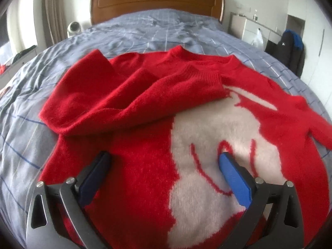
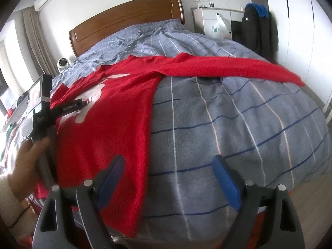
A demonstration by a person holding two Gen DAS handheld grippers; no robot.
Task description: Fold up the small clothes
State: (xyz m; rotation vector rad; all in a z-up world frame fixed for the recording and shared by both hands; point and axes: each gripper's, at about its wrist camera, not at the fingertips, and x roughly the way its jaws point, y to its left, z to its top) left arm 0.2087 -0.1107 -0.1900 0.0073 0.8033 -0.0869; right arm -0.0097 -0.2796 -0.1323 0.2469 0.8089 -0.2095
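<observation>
Lying flat on the bed (image 2: pixel 238 124), the sweater (image 1: pixel 134 166) has its unfolded sleeve (image 2: pixel 228 68) nearer the right gripper (image 2: pixel 168 176); both grippers' jaws spread, left gripper (image 1: pixel 164 166) over the sweater's body.

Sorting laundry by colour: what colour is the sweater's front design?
White on the red sweater, clearest in the left wrist view.

My left tongs (image 1: pixel 165 158) gape wide, fingers spread and gripping nothing. My right tongs (image 2: pixel 168 162) are just as wide apart. My left hand (image 2: pixel 29 161) clutches its handle at near left.
</observation>
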